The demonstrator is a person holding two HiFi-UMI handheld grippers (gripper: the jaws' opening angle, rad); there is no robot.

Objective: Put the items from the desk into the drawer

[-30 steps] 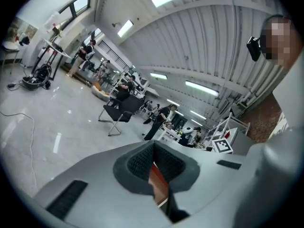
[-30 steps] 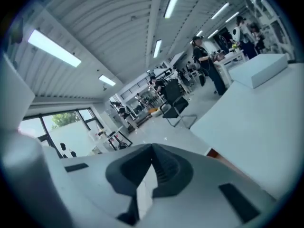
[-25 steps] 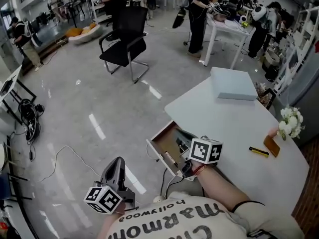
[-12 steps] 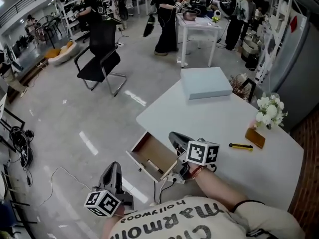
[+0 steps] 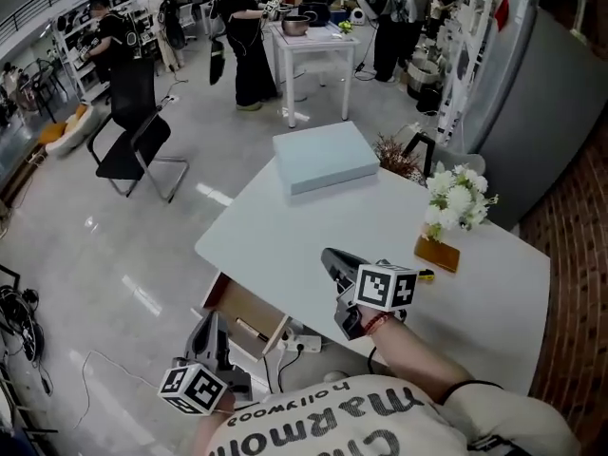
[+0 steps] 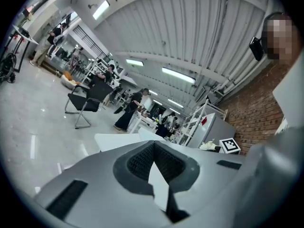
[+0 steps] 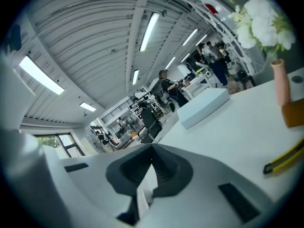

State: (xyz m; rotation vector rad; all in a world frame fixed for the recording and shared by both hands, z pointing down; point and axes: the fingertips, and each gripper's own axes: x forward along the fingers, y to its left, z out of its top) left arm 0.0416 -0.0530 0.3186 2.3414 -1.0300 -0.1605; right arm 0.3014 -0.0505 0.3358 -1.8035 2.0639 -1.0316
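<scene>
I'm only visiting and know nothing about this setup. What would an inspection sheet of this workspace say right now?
Surface: white desk, mostly bare; its drawer stands open.
Job's things: yellow-black pen and brown block lie on the desk, outside the drawer.
Clutter: pale blue box, vase of flowers.
Grippers: left gripper and right gripper both shut, empty.
Cables: power strip and cords on the floor.
Surroundings: black chair, people at a white table.
</scene>
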